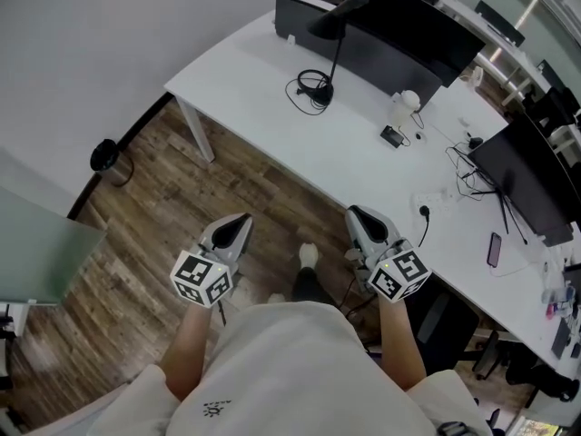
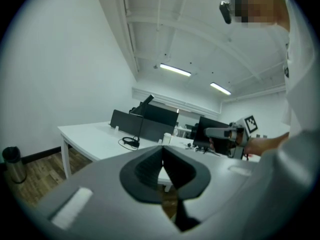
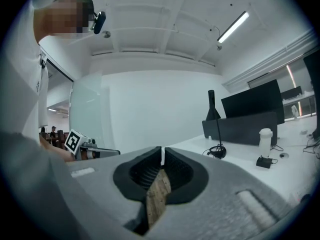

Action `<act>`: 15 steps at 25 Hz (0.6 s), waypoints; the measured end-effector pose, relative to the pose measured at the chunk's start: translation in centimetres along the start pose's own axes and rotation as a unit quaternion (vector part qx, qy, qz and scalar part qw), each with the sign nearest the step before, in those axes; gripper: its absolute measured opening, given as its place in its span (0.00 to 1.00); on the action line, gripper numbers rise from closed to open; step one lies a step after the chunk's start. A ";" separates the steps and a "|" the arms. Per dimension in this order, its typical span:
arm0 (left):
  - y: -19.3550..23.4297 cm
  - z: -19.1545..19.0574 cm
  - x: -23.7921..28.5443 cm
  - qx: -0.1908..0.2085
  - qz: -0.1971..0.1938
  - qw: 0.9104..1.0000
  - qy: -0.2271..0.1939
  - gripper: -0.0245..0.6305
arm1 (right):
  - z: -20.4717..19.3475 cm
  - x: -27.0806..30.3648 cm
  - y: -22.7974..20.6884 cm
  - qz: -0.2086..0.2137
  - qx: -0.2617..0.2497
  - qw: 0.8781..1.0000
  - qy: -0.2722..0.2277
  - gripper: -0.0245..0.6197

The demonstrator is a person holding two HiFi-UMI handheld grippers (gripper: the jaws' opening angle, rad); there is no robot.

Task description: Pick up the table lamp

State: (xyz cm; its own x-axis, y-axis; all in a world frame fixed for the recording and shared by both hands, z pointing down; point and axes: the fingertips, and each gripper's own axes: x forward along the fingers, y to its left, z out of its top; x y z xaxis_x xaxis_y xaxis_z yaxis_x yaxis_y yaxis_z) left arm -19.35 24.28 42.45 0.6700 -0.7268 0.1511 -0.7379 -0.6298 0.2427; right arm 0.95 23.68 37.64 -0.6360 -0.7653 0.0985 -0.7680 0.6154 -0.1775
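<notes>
Well apart from the table lamp (image 1: 336, 51), left claw (image 1: 238, 223) and right claw (image 1: 359, 214) hang clenched, empty. The lamp stands upright on the tabletop (image 1: 254, 71), slim stem vertical.

Just a big white desk (image 1: 263, 84) with dark monitors (image 1: 526, 184), a small white bottle (image 1: 406, 105) and a phone (image 1: 493, 250), plus a bin (image 1: 107, 157) on the wood floor (image 1: 163, 216).

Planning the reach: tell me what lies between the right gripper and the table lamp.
Head view: from right gripper to table lamp, only wood floor and bare white desk.
</notes>
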 end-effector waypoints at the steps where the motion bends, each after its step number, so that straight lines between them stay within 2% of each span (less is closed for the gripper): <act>1: 0.4 0.2 0.6 -0.001 0.002 1.000 0.000 0.03 | 0.0 0.7 -0.6 0.003 0.001 1.000 0.002 0.07; 15: 4.5 2.9 11.7 -0.006 0.015 1.000 0.008 0.03 | 1.7 8.1 -11.3 0.024 0.009 0.999 0.025 0.07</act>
State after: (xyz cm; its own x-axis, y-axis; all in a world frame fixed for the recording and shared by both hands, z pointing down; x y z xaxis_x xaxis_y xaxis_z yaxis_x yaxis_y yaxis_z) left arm -15.09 12.13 42.49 0.6494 -0.7402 0.1745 -0.7563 -0.6047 0.2496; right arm 4.60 10.16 38.84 -0.6760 -0.7238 0.1386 -0.7349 0.6480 -0.2001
